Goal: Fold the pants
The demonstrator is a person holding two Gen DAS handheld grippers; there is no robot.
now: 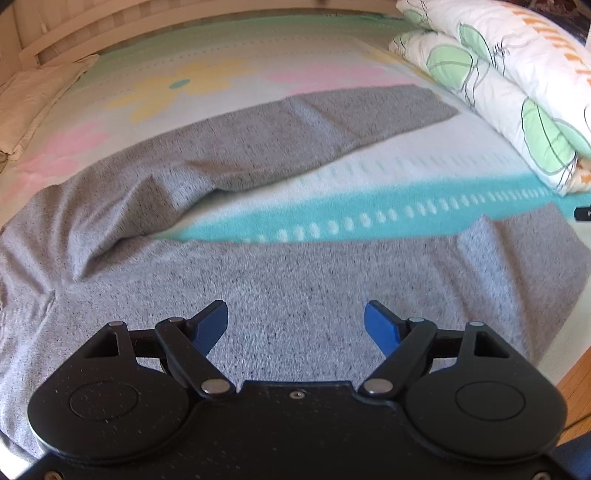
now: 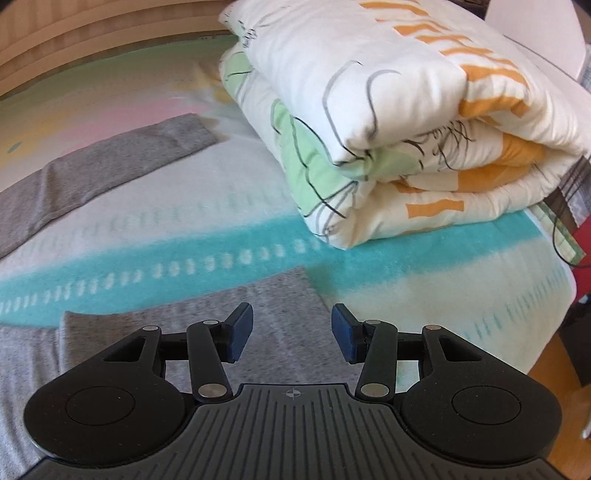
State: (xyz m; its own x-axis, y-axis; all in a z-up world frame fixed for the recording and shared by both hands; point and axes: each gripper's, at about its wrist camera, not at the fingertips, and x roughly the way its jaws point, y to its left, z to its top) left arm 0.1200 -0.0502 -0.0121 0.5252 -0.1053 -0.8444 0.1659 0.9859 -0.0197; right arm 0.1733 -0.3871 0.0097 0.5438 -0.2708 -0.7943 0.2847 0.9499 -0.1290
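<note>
While both grippers hover over the bed, the grey pants (image 1: pixel 280 280) lie spread on the patterned bedsheet (image 1: pixel 369 218), with the two legs parted like a wide V. In the left wrist view, one leg runs from about 9 o'clock up toward 1 o'clock, and the other leg fills the lower half of the picture, from 8 o'clock across to 3 o'clock. The left gripper (image 1: pixel 295 325) is above this nearer leg; its jaws stand wide apart and nothing is between the blue pads (image 1: pixel 380 328). In the right wrist view, the right gripper (image 2: pixel 291 332) is above the hem end of the nearer leg, near its corner at 12 o'clock from the fingertips; its jaws are also apart, less wide, and they hold nothing. A folded quilt (image 2: pixel 388 122) with green and orange print lies on the sheet at about 1 o'clock, apart from the pants. A cream pillow (image 1: pixel 33 96) rests at 10 o'clock in the left view, beside the wooden headboard (image 1: pixel 74 33).
</note>
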